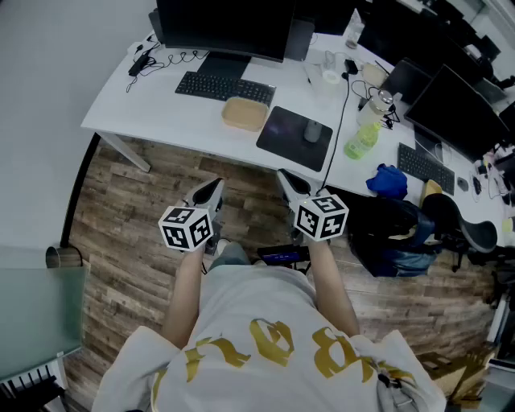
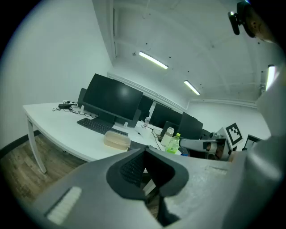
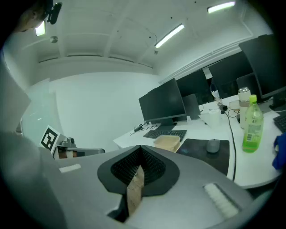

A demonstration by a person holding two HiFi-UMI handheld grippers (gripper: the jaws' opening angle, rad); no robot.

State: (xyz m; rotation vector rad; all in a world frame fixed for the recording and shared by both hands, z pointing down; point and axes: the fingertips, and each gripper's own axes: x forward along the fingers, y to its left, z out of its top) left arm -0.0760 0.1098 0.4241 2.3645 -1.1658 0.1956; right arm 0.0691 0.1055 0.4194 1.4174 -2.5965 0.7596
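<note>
Both grippers were held out in front of the person, over the wood floor [image 1: 137,225] and short of the desk [image 1: 161,117] edge, touching nothing. L gripper [image 1: 214,187]: the left gripper view showed its jaws brought together, tips meeting, w/ nothing gripped. R gripper [image 1: 286,179]: same in the right gripper view, jaws closed tip to tip and empty, w/ only a sliver of floor showing through the slot behind the tips. The two sat side by side, apart, both angled toward the desk. Nearest thing ahead was the tan box [image 1: 245,113], lid on, near the desk's front edge, just right of the keyboard [image 1: 224,85] and just beside the dark pad [image 1: 286,137]. A mouse [image 1: 313,132] lay on the pad's far right part. The monitor [image 1: 221,24] stood behind the keyboard. Further right, past a cable, a green bottle [image 1: 362,138] stood on the next desk, well apart from the box. A blue cloth [image 1: 388,180] lay near that desk's edge.
</note>
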